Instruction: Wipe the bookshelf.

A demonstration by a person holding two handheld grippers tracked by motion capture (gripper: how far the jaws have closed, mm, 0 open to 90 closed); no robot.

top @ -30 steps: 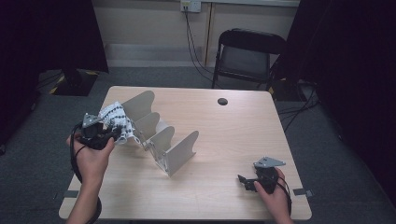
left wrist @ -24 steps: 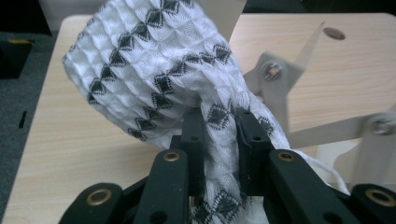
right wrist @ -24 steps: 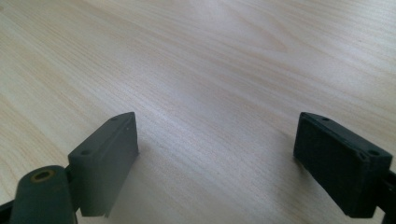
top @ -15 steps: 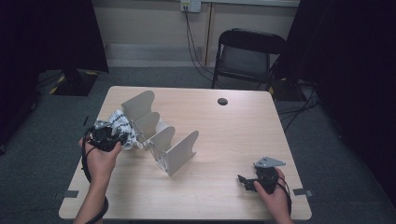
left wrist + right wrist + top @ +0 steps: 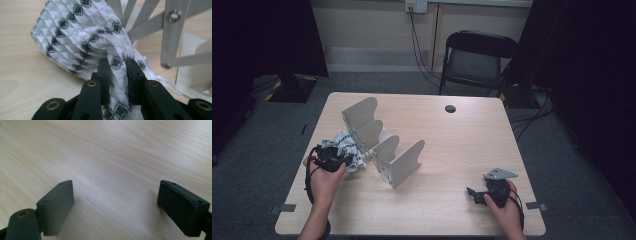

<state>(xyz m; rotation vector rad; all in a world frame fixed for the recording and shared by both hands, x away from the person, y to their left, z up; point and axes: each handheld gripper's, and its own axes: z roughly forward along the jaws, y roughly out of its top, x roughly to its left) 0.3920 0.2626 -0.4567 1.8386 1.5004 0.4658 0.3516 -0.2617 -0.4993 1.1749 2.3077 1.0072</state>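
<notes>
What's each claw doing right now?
Left claw: shut on the white waffle-weave cloth with black diamonds.
Right claw: open, holding nothing, over the light wooden table.

Counted relative to the bench: 1 grey divider rack on top, 4 upright plates in it. 1 white black-patterned cloth just left of the rack. 2 tools: left tool, right tool. 1 dark round grommet near far edge. 1 black chair behind.

Blk chair; grey carpet
</notes>
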